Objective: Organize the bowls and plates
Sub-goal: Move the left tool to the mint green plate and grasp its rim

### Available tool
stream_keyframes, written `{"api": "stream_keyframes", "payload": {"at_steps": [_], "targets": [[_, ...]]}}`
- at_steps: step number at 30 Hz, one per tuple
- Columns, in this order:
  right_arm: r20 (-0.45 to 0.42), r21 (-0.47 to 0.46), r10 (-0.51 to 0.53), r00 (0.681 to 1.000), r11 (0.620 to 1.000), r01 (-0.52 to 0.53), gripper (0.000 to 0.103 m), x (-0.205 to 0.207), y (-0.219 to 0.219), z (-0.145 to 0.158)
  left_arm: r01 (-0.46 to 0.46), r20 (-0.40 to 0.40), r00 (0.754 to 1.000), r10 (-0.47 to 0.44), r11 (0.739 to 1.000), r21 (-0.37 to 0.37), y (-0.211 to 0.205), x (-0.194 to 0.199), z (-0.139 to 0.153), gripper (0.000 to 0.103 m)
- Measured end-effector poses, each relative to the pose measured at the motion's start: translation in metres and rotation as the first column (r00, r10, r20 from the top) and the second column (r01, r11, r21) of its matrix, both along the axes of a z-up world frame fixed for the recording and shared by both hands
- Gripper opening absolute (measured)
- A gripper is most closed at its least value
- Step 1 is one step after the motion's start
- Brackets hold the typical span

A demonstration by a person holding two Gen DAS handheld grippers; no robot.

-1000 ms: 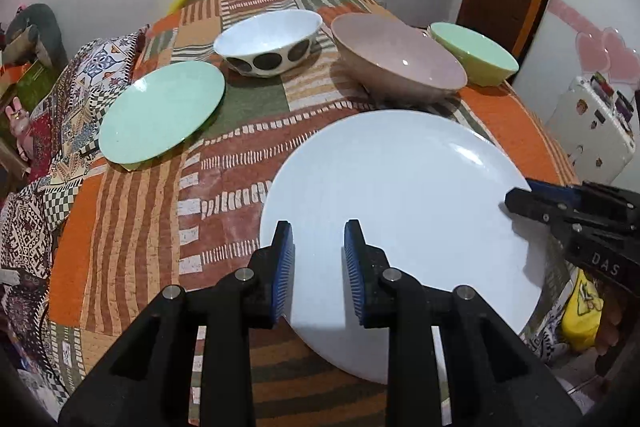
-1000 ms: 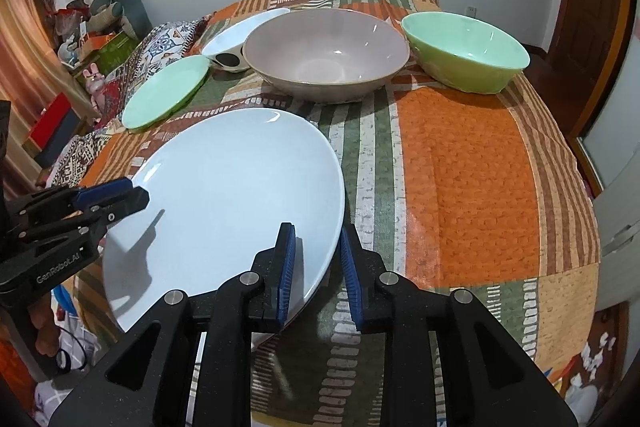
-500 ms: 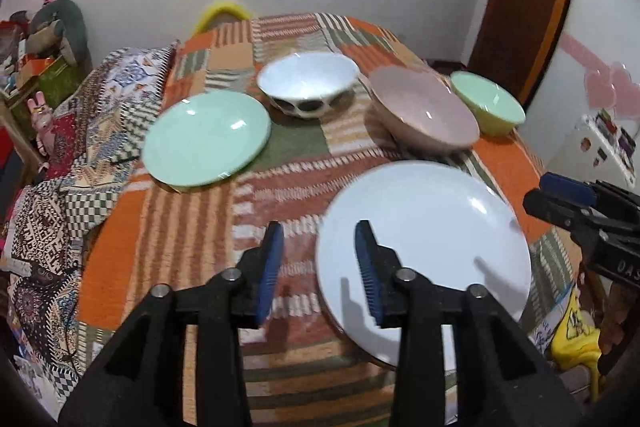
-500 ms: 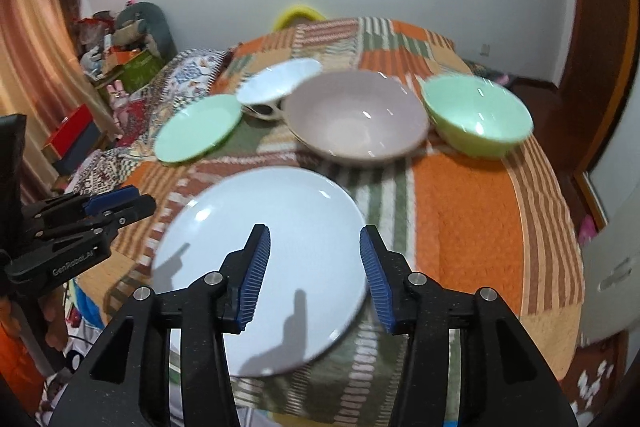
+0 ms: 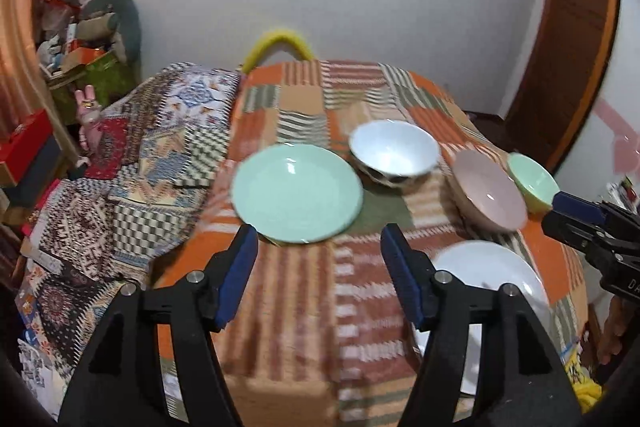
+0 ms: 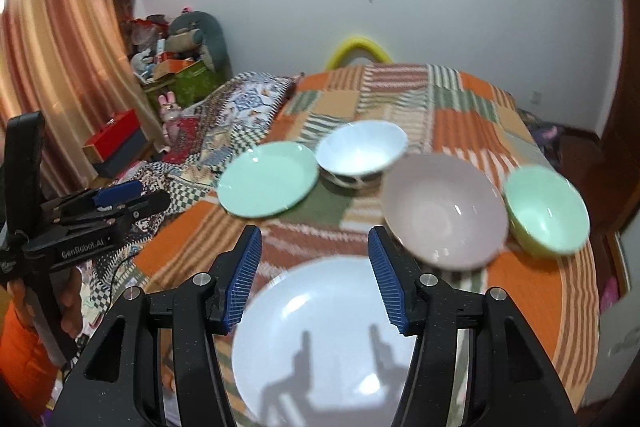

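Note:
A large white plate (image 6: 324, 339) lies flat at the near edge of the patchwork-covered table (image 5: 304, 307). Behind it sit a mint green plate (image 5: 296, 193), a white bowl with dark spots (image 5: 394, 151), a wide pink bowl (image 6: 444, 209) and a green bowl (image 6: 546, 207). My left gripper (image 5: 320, 271) hovers above the cloth between the green plate and the white plate (image 5: 492, 291); its jaws are opening, nothing between them. My right gripper (image 6: 316, 279) hangs over the white plate's far rim, jaws opening, empty.
A second patterned cloth (image 5: 132, 187) drapes off the table's left side. Boxes and soft toys (image 6: 180, 55) crowd the far left corner by a curtain. A yellow chair back (image 5: 280, 43) rises behind the table. A wooden door (image 5: 560, 59) stands at the right.
Both grippers let go of the white plate, widened their jaws and rose back from it. The plate now lies flat on the cloth. The left gripper swung left toward the green plate.

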State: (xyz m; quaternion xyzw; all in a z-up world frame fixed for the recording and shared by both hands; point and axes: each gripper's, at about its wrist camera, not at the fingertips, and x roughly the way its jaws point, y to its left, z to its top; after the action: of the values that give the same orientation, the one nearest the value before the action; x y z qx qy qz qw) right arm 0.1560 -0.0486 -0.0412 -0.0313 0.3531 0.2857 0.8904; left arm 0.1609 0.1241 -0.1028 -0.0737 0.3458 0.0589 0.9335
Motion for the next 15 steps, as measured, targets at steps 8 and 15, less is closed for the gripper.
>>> {"api": "stream_keyframes", "payload": {"at_steps": [8, 15], "targets": [[-0.012, -0.017, 0.068, 0.998, 0.998, -0.068, 0.052, 0.031, 0.041, -0.008, -0.078, -0.019, 0.997, 0.078, 0.997, 0.013, 0.051, 0.027, -0.003, 0.064], [-0.060, -0.031, 0.085, 0.995, 0.996, -0.087, 0.052, 0.060, 0.068, -0.027, -0.092, -0.082, 0.992, 0.091, 0.996, -0.004, 0.086, 0.069, -0.032, 0.064]]}}
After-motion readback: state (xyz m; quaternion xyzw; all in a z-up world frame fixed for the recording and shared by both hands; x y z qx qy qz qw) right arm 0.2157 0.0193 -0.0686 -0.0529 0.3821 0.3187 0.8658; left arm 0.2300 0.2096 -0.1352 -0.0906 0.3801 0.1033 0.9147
